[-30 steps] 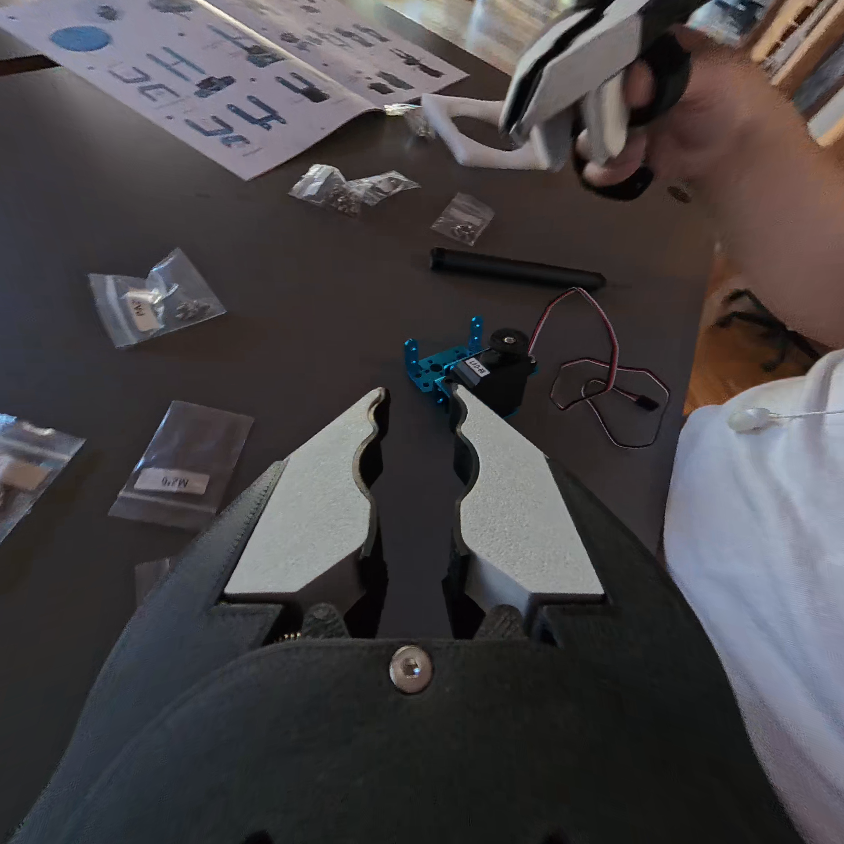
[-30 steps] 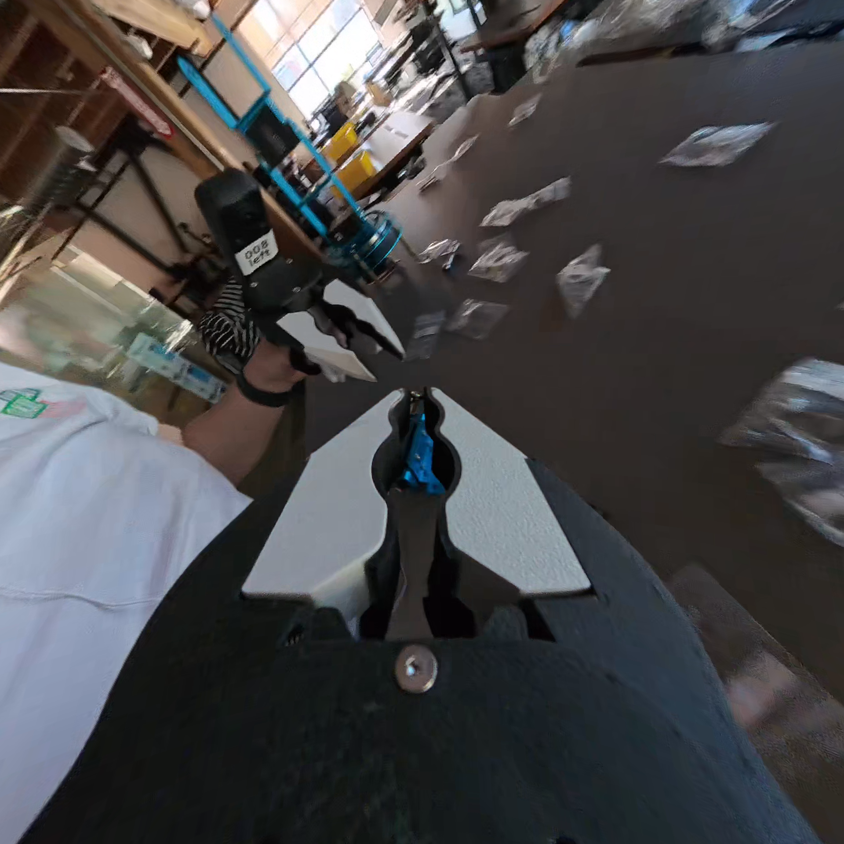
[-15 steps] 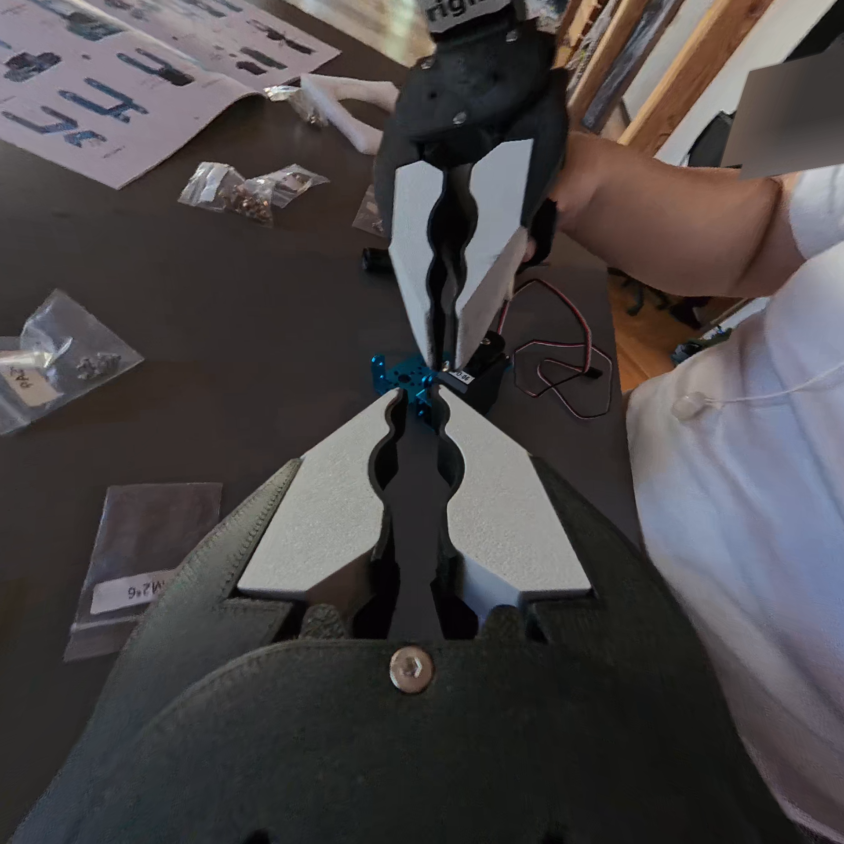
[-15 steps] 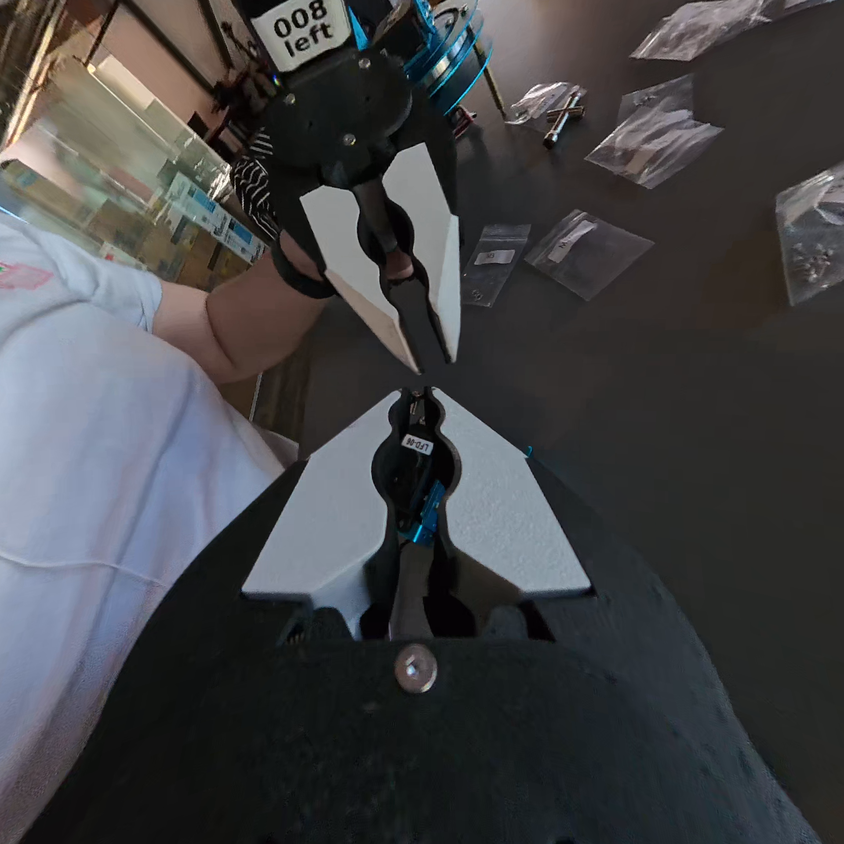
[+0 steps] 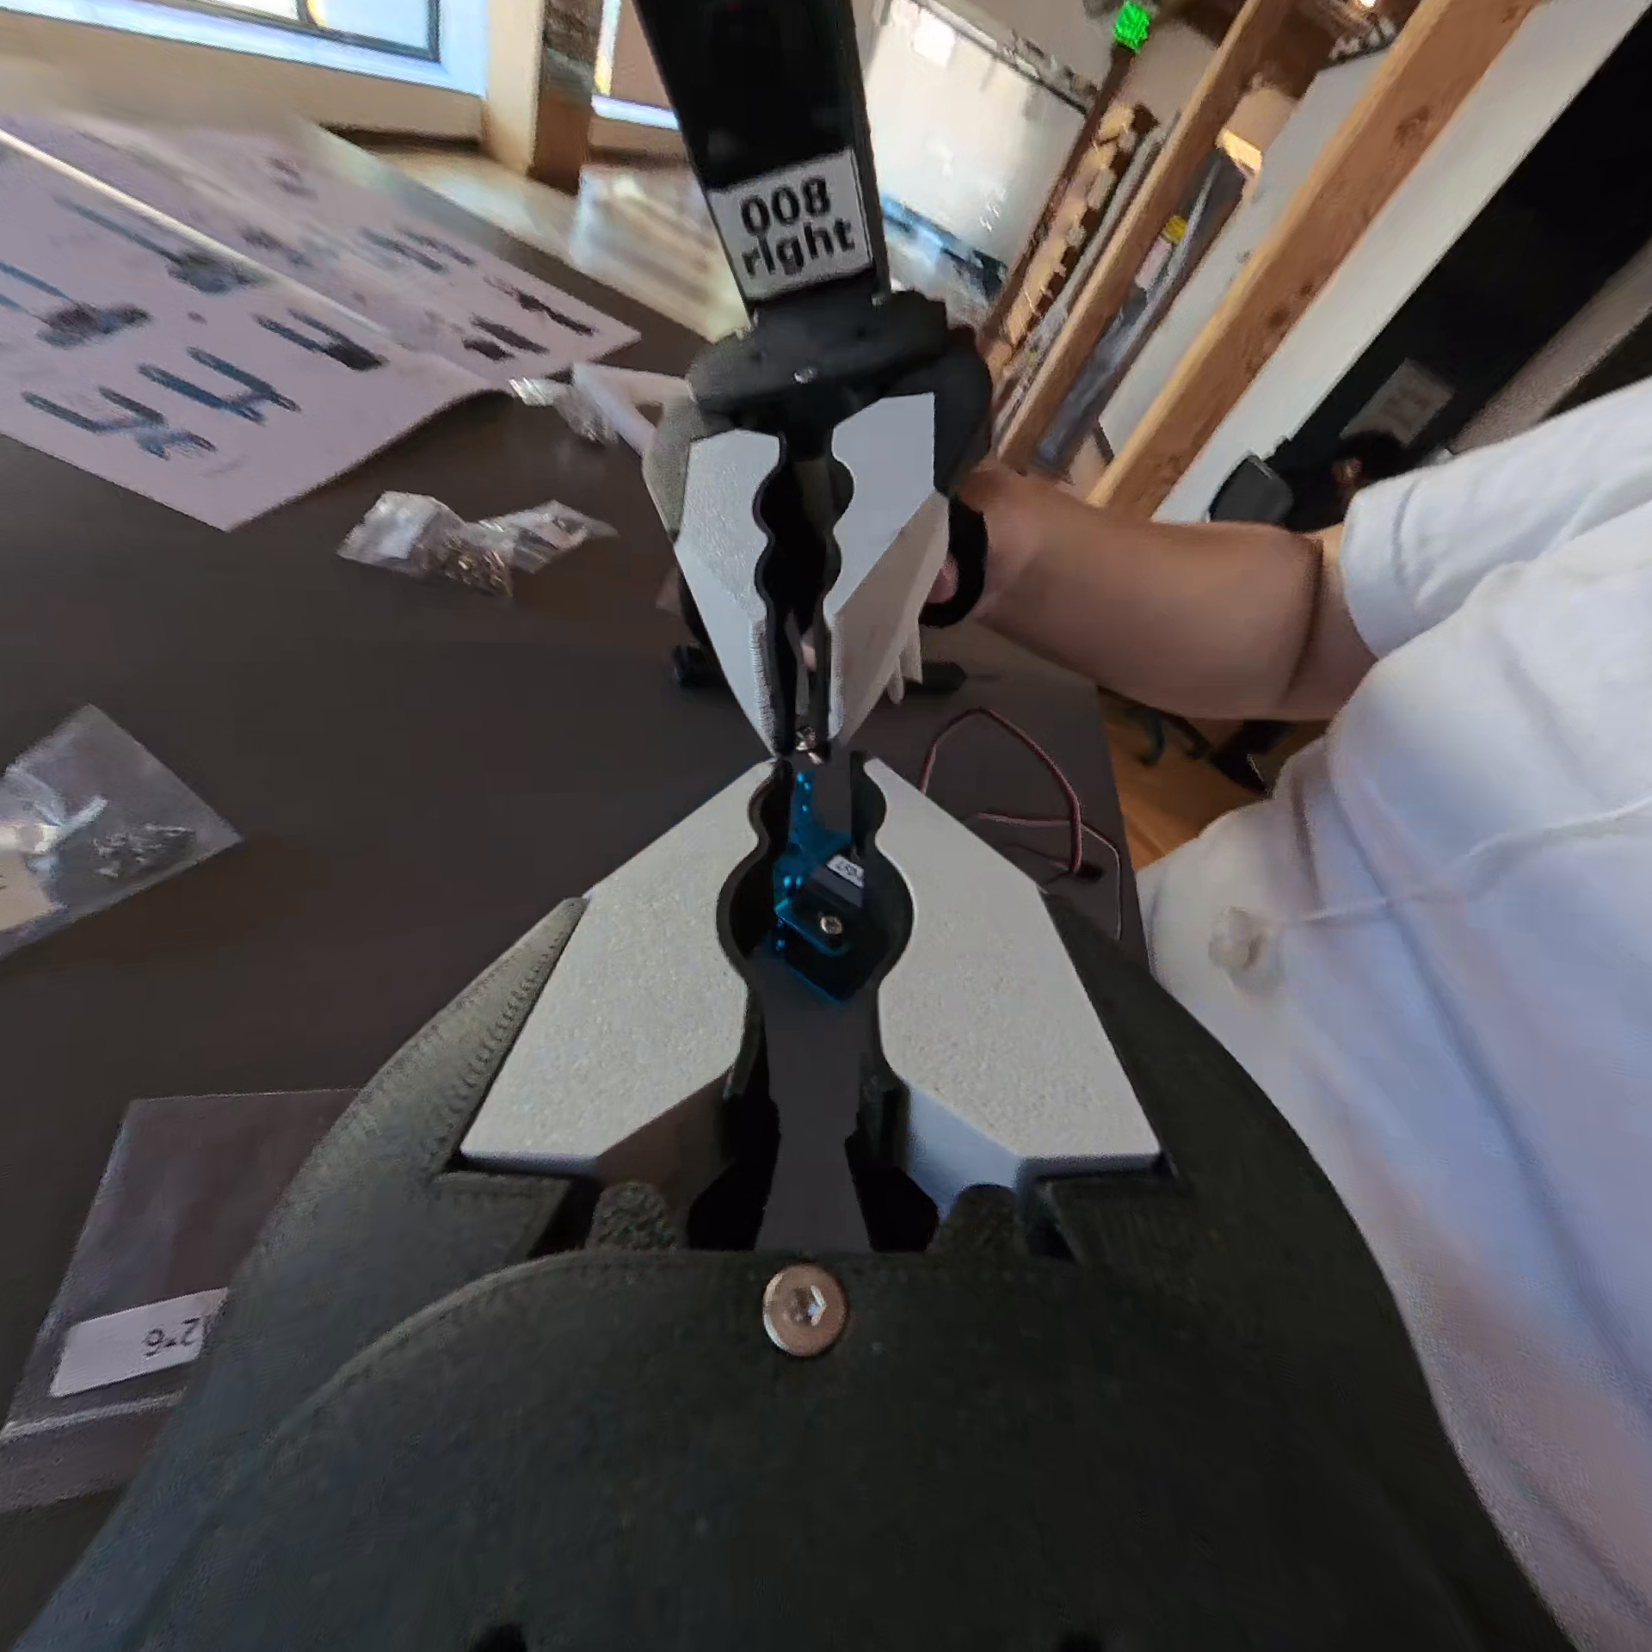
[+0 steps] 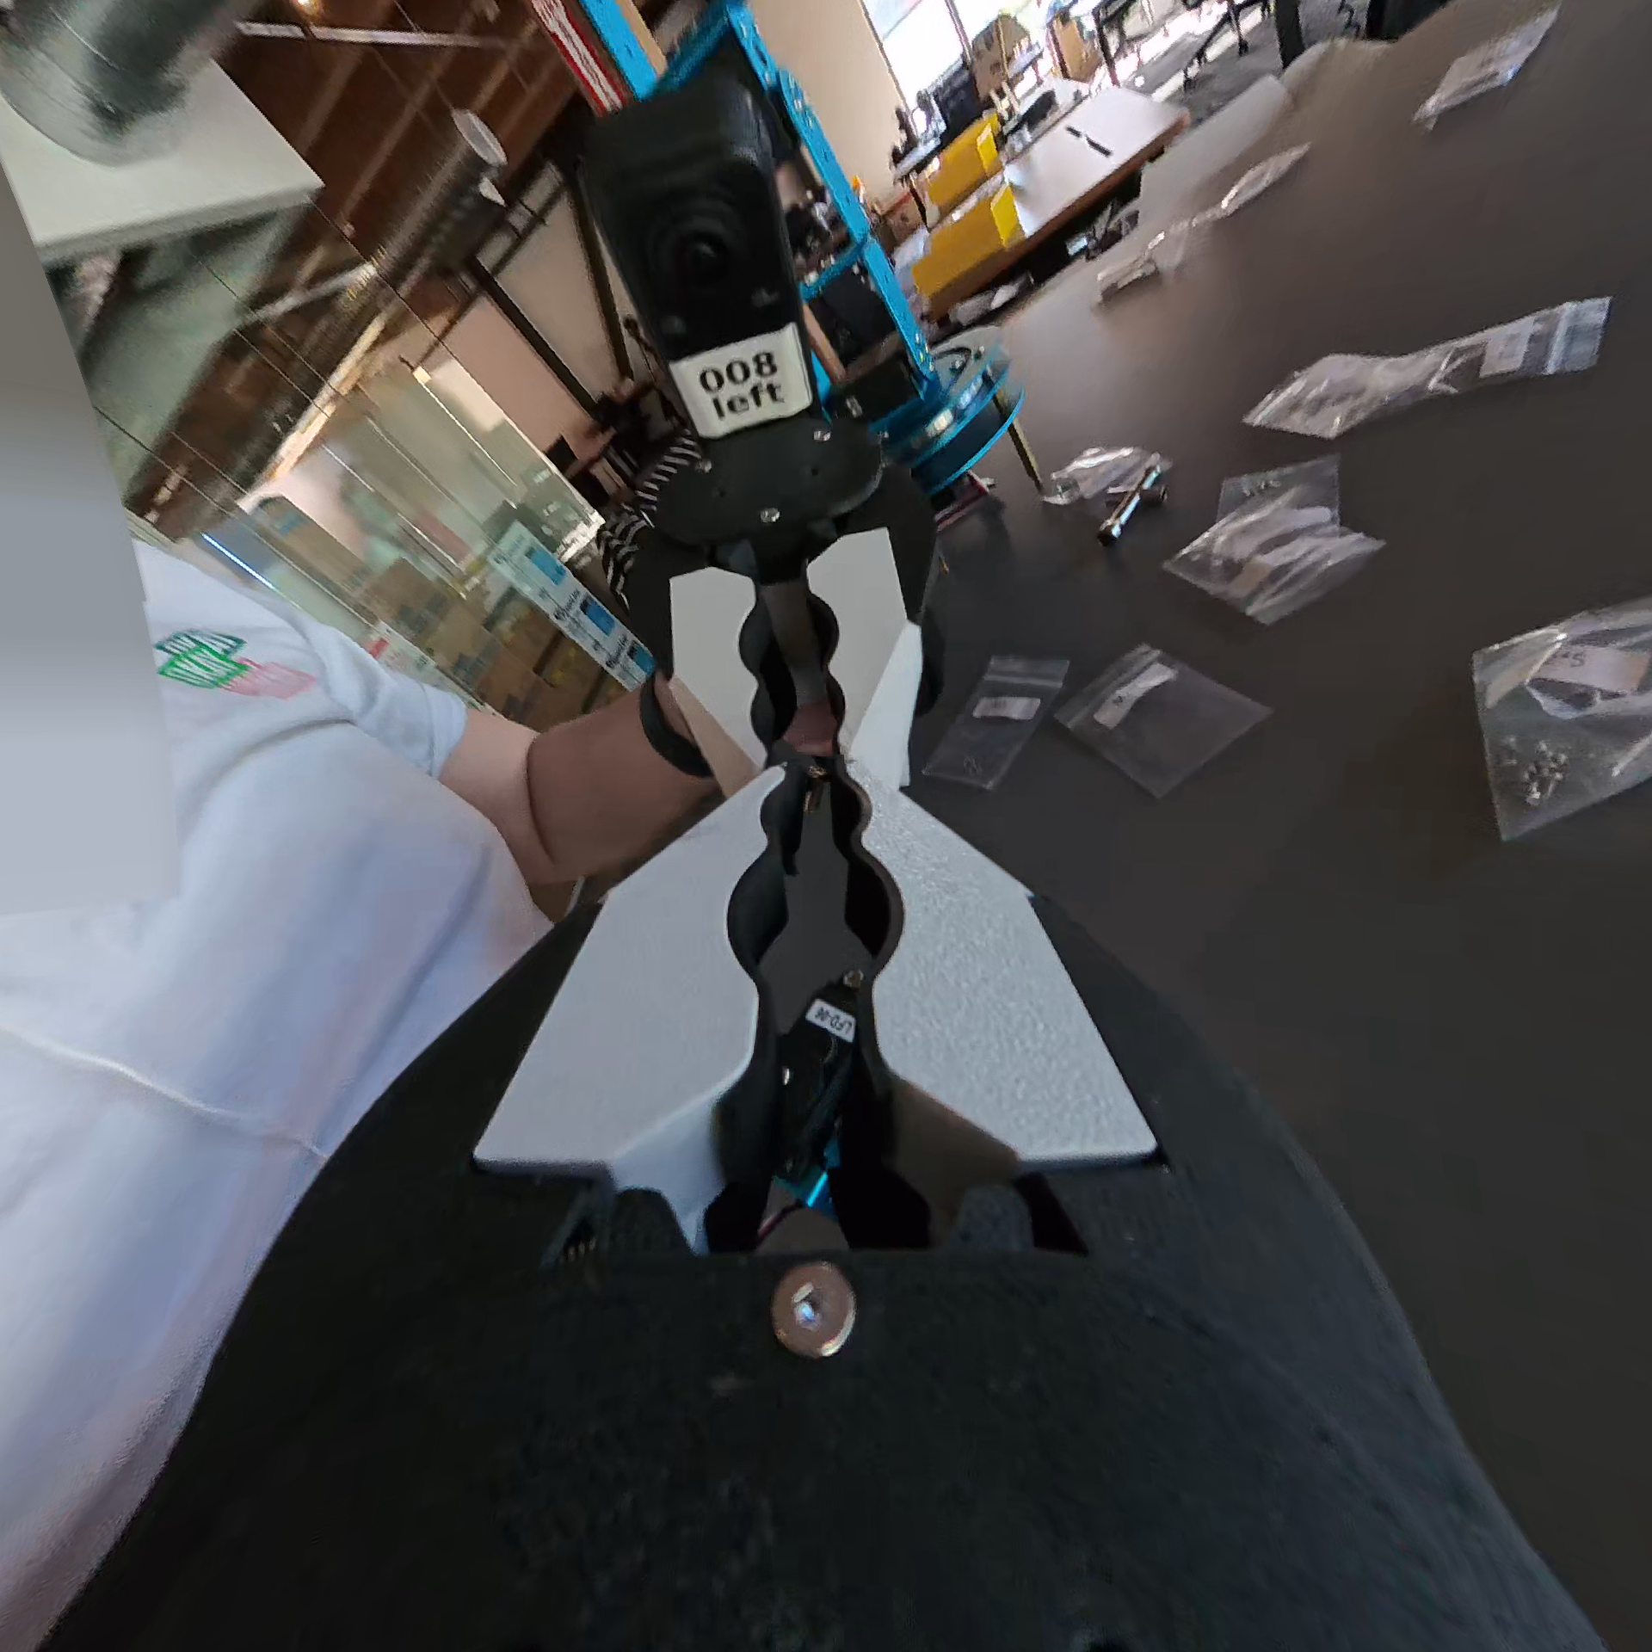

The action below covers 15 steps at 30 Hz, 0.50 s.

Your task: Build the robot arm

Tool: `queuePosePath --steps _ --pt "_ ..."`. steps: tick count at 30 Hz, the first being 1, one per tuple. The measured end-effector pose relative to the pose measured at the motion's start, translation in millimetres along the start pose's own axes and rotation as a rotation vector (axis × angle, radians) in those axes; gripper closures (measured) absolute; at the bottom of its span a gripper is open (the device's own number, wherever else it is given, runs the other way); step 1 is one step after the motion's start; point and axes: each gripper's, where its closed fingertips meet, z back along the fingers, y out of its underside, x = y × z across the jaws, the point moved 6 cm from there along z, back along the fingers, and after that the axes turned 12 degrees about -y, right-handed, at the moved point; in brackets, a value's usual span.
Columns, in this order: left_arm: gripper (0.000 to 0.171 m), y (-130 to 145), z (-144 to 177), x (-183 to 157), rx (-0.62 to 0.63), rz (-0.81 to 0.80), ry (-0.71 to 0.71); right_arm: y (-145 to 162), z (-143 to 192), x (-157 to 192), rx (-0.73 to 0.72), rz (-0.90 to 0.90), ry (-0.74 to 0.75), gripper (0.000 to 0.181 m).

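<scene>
Dark counter lies under your 2 grippers, tips nearly meeting. Your left gripper jaws clamp the blue bracket with its black servo. Your right gripper jaws pinch a small screw.

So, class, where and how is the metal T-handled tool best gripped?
Probably by its long shaft, from above, closing across it: the T-handled tool lies flat on the table, slim and straight, a plastic bag beside it.
</scene>
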Motion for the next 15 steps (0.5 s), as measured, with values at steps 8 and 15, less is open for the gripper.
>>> queuePosePath --steps 8,15 --pt "0.169 -7 5 -6 -0.078 -0.057 -0.072 -2 2 5 -0.088 -0.021 -0.057 0.176" --pt "0.171 0 2 -15 0.008 -0.143 -0.101 8 6 10 -0.025 0.011 -0.041 0.176"
